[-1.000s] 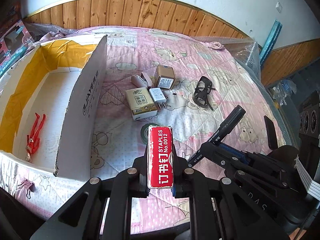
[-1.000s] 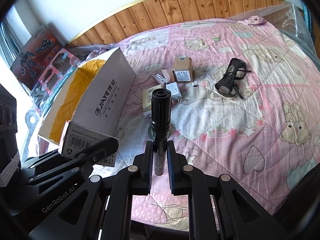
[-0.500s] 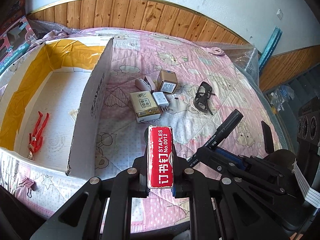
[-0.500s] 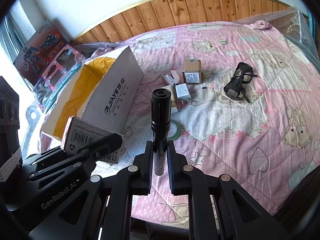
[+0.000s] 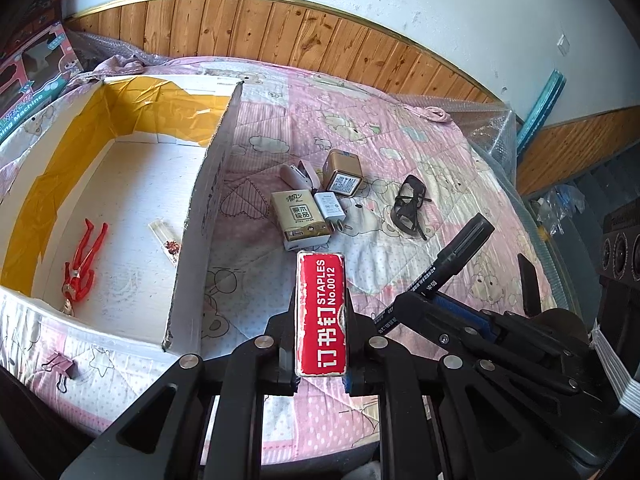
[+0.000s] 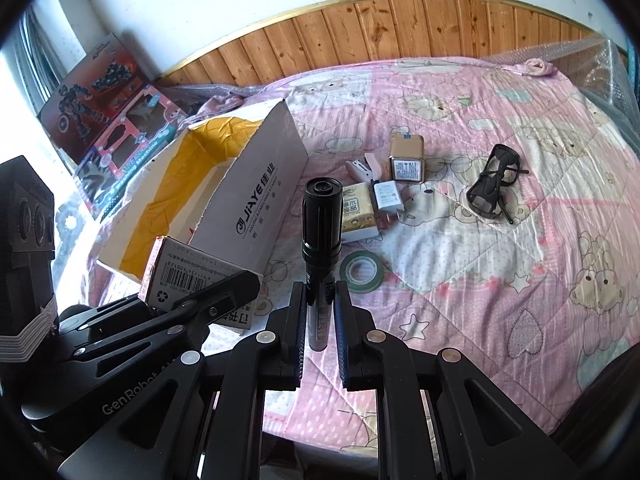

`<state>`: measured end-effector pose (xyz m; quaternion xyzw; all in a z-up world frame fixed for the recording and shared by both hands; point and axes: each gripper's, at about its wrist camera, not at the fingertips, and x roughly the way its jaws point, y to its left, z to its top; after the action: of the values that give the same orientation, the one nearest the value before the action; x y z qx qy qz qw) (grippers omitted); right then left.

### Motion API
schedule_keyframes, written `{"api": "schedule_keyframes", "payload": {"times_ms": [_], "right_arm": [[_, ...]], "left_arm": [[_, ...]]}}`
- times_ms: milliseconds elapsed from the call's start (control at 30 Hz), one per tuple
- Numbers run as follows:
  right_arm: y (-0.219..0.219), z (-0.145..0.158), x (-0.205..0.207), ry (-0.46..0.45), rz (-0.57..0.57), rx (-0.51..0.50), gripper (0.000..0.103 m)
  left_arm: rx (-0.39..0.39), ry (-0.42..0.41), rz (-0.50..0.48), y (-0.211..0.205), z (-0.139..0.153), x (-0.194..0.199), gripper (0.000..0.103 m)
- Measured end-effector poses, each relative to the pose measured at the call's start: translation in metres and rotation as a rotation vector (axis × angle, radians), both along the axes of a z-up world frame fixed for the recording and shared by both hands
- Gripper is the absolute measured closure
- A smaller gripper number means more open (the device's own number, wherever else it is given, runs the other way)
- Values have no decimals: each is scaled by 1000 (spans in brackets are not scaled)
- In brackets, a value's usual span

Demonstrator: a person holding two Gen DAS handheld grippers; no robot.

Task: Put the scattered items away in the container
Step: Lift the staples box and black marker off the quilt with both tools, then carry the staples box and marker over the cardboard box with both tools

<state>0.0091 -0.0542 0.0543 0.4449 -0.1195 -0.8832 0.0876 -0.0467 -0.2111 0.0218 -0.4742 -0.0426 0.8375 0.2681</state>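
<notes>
My left gripper (image 5: 320, 316) is shut on a red staples box (image 5: 321, 312), held above the pink quilt just right of the open cardboard box (image 5: 208, 200). My right gripper (image 6: 320, 312) is shut on a black marker (image 6: 321, 224), also seen as the marker (image 5: 452, 256) in the left wrist view. Inside the box lie a red figure (image 5: 82, 264) and a small wrapped stick (image 5: 166, 236). On the quilt sit a tissue pack (image 5: 300, 218), a white charger (image 5: 330, 208), a gold cube box (image 5: 342, 172), a white stapler (image 5: 298, 172), black glasses (image 5: 408, 208) and a green tape roll (image 6: 361, 271).
A binder clip (image 5: 60, 364) lies on the quilt in front of the cardboard box. Toy boxes (image 6: 116, 120) stand by the wall on the left. Wood panelling (image 5: 280, 36) runs behind the bed, and bubble wrap (image 5: 492, 128) lines its right edge.
Both grippers have drawn back and risen a little, and the left one has swung leftward, so more of the box's inside shows. Each still holds its item.
</notes>
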Motion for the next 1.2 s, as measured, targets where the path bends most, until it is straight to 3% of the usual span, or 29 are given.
{"api": "schedule_keyframes", "payload": {"times_ms": [1200], "right_arm": [[-54,36,-5,73,105,34,89]], "left_arm": [[100,19,96,-53,25,-12,88]]}}
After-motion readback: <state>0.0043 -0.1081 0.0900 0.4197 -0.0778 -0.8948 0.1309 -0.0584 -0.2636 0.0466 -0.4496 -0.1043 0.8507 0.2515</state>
